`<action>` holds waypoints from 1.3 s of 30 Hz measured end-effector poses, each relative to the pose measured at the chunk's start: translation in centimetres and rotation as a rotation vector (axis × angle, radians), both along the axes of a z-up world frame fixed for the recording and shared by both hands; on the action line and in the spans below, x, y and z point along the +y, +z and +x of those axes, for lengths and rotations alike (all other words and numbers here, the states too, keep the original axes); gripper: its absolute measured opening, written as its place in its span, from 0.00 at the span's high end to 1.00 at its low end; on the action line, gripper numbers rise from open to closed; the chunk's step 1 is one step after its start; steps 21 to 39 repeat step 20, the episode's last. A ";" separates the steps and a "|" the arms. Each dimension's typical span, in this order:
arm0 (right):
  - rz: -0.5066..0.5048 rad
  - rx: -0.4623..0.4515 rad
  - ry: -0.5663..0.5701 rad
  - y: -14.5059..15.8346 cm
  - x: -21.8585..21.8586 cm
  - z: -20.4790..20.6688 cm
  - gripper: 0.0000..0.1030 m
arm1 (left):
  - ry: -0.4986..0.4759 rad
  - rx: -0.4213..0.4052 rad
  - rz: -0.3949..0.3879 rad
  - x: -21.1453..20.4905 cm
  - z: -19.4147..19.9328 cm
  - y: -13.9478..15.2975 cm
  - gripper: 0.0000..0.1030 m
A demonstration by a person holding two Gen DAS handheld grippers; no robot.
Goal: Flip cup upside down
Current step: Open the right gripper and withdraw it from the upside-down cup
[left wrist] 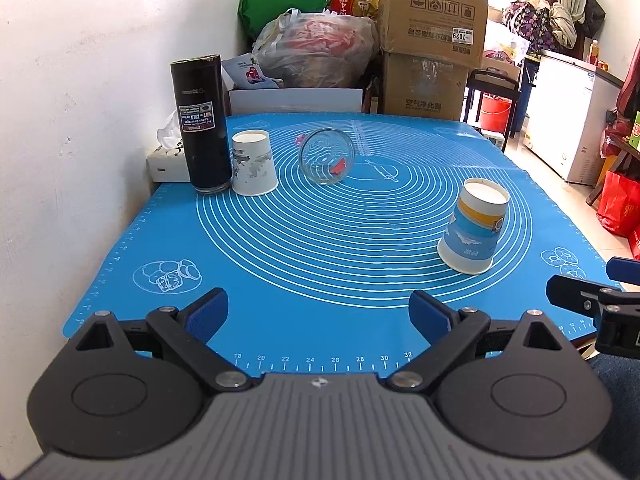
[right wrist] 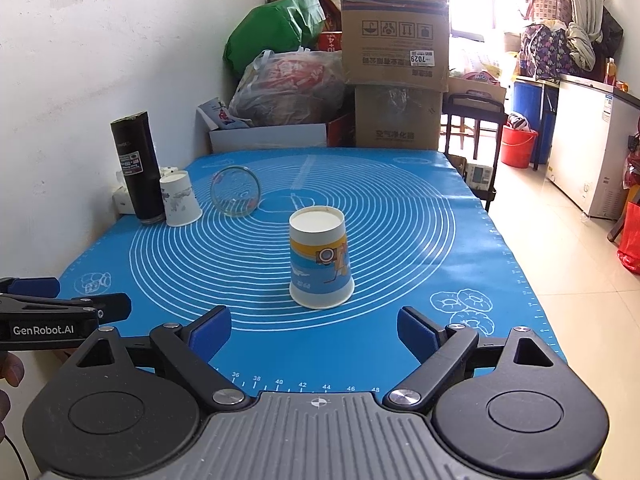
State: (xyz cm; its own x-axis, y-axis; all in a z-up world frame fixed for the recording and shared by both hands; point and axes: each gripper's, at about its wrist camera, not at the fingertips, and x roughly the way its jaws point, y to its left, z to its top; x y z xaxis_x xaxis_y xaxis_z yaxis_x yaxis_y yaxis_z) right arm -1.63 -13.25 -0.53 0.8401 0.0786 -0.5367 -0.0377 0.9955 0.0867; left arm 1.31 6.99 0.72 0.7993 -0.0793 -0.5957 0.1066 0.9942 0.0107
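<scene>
Here: blue paper cup (right wrist: 322,258) stands mouth-down on blue mat (right wrist: 420,240), base up, straight ahead of right gripper (right wrist: 314,330), just beyond fingertips, centred between them. Right jaws spread wide, nothing between. Left gripper (left wrist: 318,316) also wide apart, holding nothing; same cup (left wrist: 474,226) lies ahead and right of its jaws, well apart. Far ahead-left of both jaws: black flask (left wrist: 201,124) upright, white paper cup (left wrist: 254,168) mouth-down touching it, glass cup (left wrist: 327,156) on its side just right of that.
</scene>
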 end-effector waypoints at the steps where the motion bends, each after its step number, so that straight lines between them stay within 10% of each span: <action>1: 0.001 0.000 0.000 0.0 0.0 0.0 0.11 | -0.001 0.001 0.000 0.0 0.0 0.0 0.07; 39: 0.003 0.003 0.009 0.0 0.2 0.0 0.11 | 0.002 0.015 0.003 0.2 0.2 -0.1 0.07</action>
